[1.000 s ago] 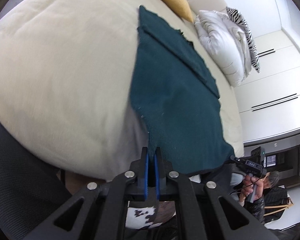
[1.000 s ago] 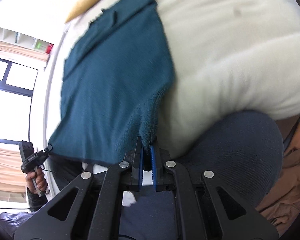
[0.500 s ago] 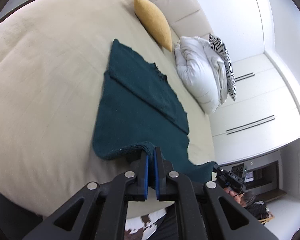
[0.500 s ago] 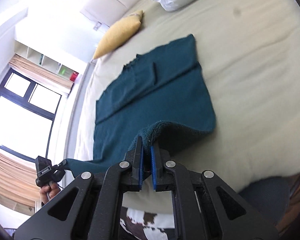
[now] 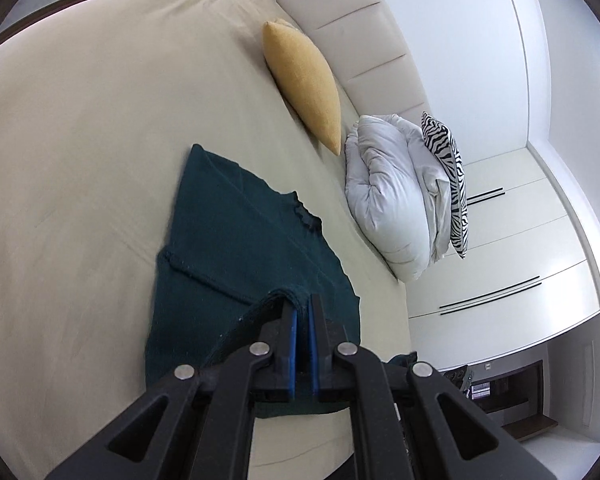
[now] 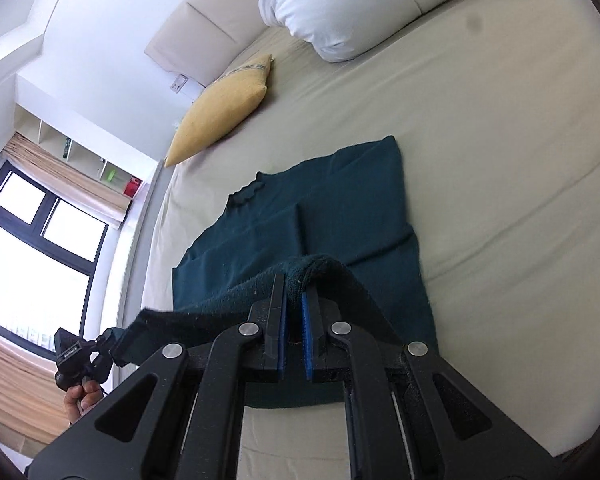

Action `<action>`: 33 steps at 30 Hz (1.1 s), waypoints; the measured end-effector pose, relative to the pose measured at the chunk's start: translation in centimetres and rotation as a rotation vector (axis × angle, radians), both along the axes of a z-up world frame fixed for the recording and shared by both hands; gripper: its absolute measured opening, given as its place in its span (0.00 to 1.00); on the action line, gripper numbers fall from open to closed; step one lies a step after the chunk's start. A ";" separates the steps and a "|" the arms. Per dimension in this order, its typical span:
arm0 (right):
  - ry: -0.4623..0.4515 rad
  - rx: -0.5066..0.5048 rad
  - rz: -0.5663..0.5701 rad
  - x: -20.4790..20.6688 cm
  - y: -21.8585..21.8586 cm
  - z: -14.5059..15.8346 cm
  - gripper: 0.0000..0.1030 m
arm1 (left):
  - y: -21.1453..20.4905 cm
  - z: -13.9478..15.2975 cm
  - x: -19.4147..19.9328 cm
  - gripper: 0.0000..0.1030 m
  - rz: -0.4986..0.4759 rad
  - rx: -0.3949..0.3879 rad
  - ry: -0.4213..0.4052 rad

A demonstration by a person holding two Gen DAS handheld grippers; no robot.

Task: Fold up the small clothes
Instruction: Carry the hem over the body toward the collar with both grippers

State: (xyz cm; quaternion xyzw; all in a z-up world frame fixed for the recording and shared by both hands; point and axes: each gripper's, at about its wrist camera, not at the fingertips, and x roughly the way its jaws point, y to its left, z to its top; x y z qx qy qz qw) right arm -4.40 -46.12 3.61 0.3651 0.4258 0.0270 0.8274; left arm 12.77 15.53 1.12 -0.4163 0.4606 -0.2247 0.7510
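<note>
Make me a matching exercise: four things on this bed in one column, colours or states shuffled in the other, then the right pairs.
1. sweater
2. cushion
3. duvet
4. striped pillow

A. white, bundled up
B. dark teal, near edge lifted off the bed
C. black and white
D. mustard yellow

Pairs: 1-B, 2-D, 3-A, 4-C

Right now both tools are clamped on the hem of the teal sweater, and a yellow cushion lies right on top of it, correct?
Not quite. Both tools, left and right, do clamp the teal sweater, but the yellow cushion lies apart from it, near the headboard, as the right wrist view shows.
</note>
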 end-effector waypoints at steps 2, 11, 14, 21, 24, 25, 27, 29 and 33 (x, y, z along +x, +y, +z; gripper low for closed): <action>0.009 -0.020 -0.014 1.5 -0.6 -0.6 0.05 | -0.2 -0.4 1.6 0.05 0.013 0.007 0.006; 0.022 -0.013 -0.047 7.3 -1.9 -3.3 0.05 | -1.1 -2.7 7.1 0.05 0.051 0.032 0.048; 0.028 -0.007 -0.057 9.4 -2.1 -4.1 0.05 | -1.0 -3.2 8.7 0.05 0.068 0.033 0.058; 0.041 0.000 -0.075 14.0 -2.6 -5.9 0.05 | -1.5 -4.7 12.5 0.05 0.093 0.060 0.079; 0.060 -0.010 -0.081 16.2 -2.8 -7.0 0.05 | -1.9 -5.6 14.0 0.05 0.099 0.074 0.096; 0.067 -0.004 -0.085 16.8 -3.0 -7.5 0.05 | -2.0 -5.9 14.5 0.05 0.102 0.078 0.101; 0.079 0.010 -0.099 17.9 -3.4 -8.5 0.05 | -2.2 -6.7 15.5 0.05 0.110 0.079 0.112; 0.086 0.028 -0.110 18.9 -3.8 -9.5 0.05 | -2.2 -7.4 16.4 0.05 0.118 0.080 0.123; 0.096 0.071 -0.143 20.2 -4.7 -11.6 0.06 | -2.5 -8.9 18.1 0.06 0.125 0.088 0.142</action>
